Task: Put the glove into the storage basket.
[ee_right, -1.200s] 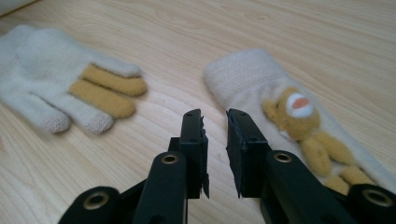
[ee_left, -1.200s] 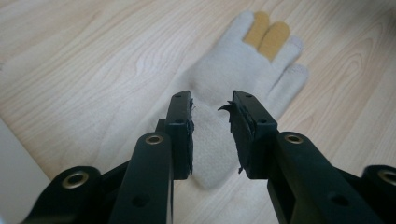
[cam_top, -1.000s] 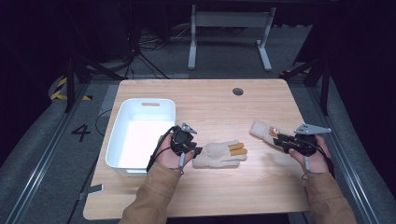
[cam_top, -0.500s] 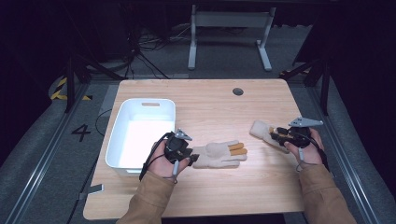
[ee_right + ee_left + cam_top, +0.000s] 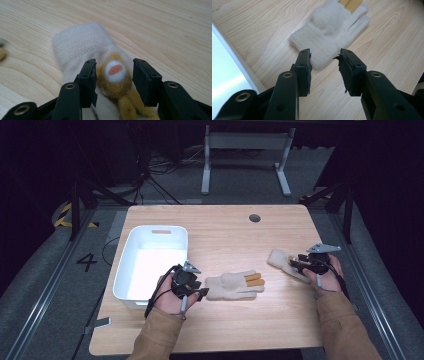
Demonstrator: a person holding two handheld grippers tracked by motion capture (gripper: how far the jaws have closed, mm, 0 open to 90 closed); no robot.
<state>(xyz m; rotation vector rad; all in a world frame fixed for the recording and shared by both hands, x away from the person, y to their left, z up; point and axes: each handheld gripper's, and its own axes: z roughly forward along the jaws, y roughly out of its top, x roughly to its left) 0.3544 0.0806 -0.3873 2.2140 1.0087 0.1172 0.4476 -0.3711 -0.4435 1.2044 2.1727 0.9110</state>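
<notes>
High view: the pale wooden tabletop [image 5: 225, 235] takes up the middle of the frame, with a white rectangular plastic bin [image 5: 150, 262] at its centre left. Just right of the bin, in the lower middle, a cream knitted glove with orange fingertips [image 5: 235, 285] lies flat, cuff toward the bin. A second cream knitted glove [image 5: 282, 262] lies at the right of the frame, well apart from the first.

The left claw [image 5: 200, 292] sits at the first glove's cuff, held low by a hand whose tan-sleeved forearm comes up from the bottom edge. In the left gripper view its jaws stand apart on either side of the cuff edge [image 5: 317, 58], not yet closed on it. The right claw [image 5: 295, 264] reaches toward the left of the frame over the second glove; in the right gripper view its jaws are spread around an orange-and-white fuzzy patch [image 5: 115, 71] on that glove.

The step in hand looks like gripping each glove. To do it well, each claw should probably drop until its lower jaw edges meet the knit, then close on a full fold of fabric rather than loose fuzz, so nothing slips on lifting.
</notes>
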